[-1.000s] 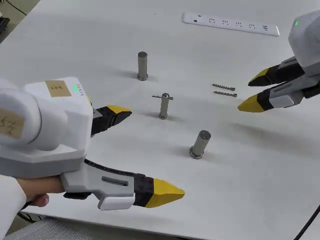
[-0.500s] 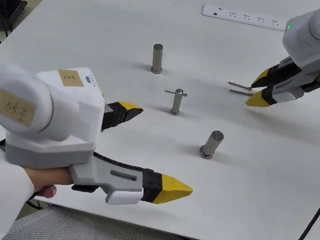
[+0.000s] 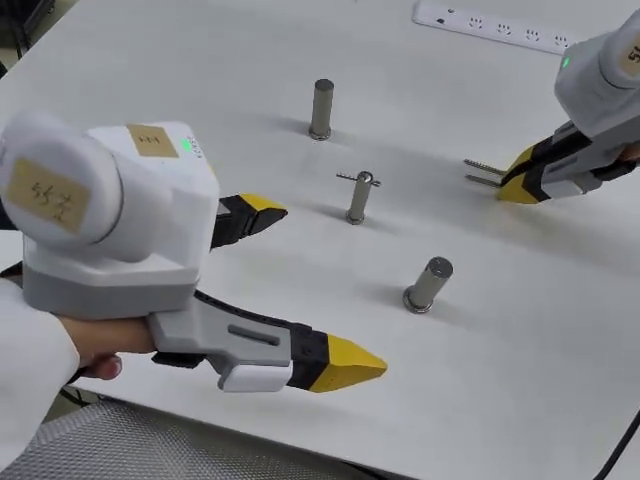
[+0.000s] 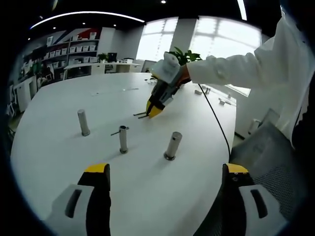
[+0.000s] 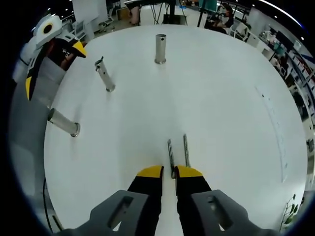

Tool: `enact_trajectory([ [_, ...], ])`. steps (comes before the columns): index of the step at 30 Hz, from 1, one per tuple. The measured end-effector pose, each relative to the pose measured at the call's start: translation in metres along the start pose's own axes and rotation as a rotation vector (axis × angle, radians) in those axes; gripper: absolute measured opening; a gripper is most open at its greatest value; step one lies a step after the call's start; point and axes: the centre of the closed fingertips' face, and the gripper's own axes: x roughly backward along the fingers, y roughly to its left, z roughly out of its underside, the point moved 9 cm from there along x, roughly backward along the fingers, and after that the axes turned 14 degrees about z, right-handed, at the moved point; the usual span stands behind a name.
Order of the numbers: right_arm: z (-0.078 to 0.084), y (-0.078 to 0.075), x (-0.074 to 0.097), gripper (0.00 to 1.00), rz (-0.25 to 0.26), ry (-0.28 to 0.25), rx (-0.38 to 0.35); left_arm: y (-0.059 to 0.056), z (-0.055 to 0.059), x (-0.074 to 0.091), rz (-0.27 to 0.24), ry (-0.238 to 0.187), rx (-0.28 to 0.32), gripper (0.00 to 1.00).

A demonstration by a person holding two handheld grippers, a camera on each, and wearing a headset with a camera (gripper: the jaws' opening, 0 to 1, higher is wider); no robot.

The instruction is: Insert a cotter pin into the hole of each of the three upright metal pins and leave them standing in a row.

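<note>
Though perhaps on a cotter pin (image 5: 170, 152), right gripper (image 5: 170, 171) amid bare table (image 5: 236, 98).

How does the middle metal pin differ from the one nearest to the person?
The middle pin has a cotter pin through its top; the nearest pin has none. The middle pin looks slimmer than the nearest pin. Both are grey metal and stand upright on the white table.

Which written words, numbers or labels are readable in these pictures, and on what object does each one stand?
Nothing reads clearly.
large tan sticker, left gripper: handwriting, illegible.
small tan sticker, same gripper: marks blurred.
small print beside it: too small.
cut-off sticker, right gripper: unreadable.
power strip: no legible text.
</note>
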Motion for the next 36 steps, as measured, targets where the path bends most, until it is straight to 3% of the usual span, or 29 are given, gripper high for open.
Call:
enact_trajectory([
  [3,-0.001,0.002,0.0,0.01,-0.014,0.004,-0.004,0.0,0.0,0.0,0.0,-0.005,0.0,0.89],
  [8,-0.005,0.005,0.0,0.0,-0.008,0.015,0.063,0.0,0.002,-0.002,0.001,-0.001,0.001,0.89],
  [12,-0.009,0.006,-0.001,0.0,0.005,0.015,0.198,0.0,0.002,-0.002,0.002,0.012,0.016,0.89],
  [14,-0.008,0.007,0.0,0.0,0.017,0.027,0.154,-0.002,0.0,-0.002,-0.003,0.014,0.008,0.88],
  [19,-0.007,0.008,0.002,0.0,0.041,0.006,0.151,-0.002,-0.001,-0.001,0.0,0.007,0.01,0.88],
  [22,-0.007,0.009,0.003,0.0,0.067,0.022,0.166,-0.001,-0.002,-0.001,-0.001,0.003,0.009,0.88],
  [26,-0.011,0.012,0.013,0.0,0.093,0.012,0.182,0.0,-0.003,0.0,-0.009,0.001,0.013,0.88],
  [31,-0.021,0.021,0.037,0.0,0.15,-0.062,0.147,0.001,-0.008,0.003,-0.013,-0.021,0.006,0.88],
  [36,-0.027,0.031,0.059,0.0,0.214,-0.147,0.176,0.003,-0.016,0.004,-0.012,-0.046,0.006,0.86],
])
